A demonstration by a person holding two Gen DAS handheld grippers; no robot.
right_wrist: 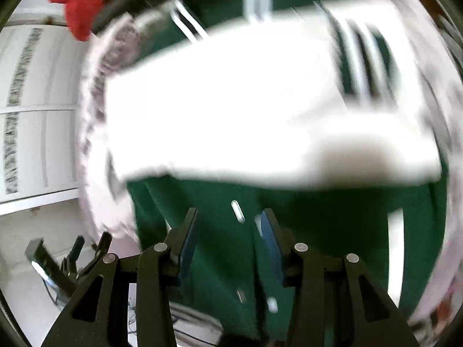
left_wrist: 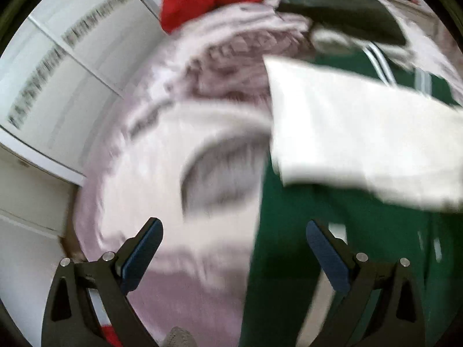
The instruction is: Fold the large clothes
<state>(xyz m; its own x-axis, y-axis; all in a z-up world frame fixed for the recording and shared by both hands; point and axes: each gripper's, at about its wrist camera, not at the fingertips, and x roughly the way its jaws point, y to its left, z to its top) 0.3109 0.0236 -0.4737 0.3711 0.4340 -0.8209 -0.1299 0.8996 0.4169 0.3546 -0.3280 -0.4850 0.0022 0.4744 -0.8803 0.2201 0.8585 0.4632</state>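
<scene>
While a white folded panel [right_wrist: 260, 110] lies across the green striped garment [right_wrist: 220, 254] on a pale pink bedspread [left_wrist: 139, 190], both grippers hover empty, the left gripper [left_wrist: 234, 254] wide apart, the right gripper [right_wrist: 228, 248] partly parted. A fold looks just laid; next comes regrasping an edge. White cupboards [left_wrist: 58, 92] stand alongside.

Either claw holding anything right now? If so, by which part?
Nothing is held. The left claw stands wide open over the pinkish blanket; the right claw is partly open above the green jacket, with no fabric pinched between its pads.
</scene>
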